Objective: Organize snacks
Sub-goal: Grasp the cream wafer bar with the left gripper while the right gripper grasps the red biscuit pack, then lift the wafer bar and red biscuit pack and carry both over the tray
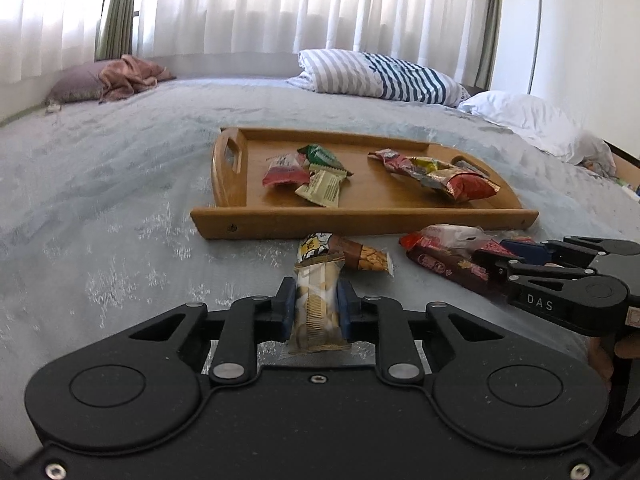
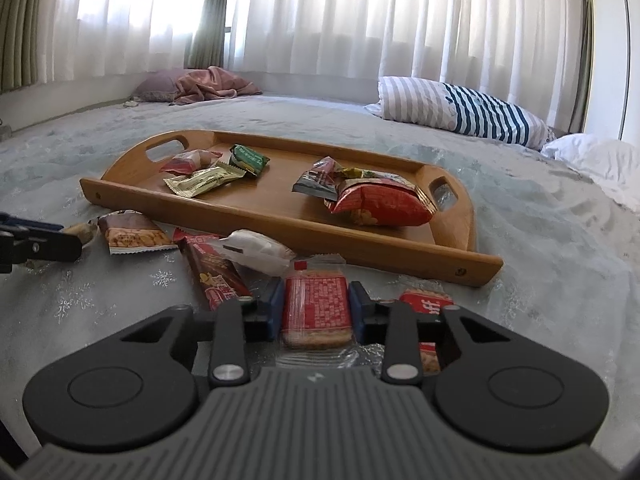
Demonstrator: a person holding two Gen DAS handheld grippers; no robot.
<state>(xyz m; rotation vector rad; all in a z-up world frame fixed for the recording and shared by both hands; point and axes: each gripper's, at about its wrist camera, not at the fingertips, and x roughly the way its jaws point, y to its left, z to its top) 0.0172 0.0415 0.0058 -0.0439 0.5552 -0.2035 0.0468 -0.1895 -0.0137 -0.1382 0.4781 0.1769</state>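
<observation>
- Through the left wrist camera we see our left gripper clamped tight on a beige biscuit pack, on the bed before the wooden tray.
- Only the right wrist camera shows our right gripper, blue pads against a red cracker pack.

hidden: red packet half behind right tongs | print unreadable

The left gripper points slightly downward, its jaws clamped on a cream biscuit packet. The right gripper does likewise, pinching a red cracker packet.
</observation>
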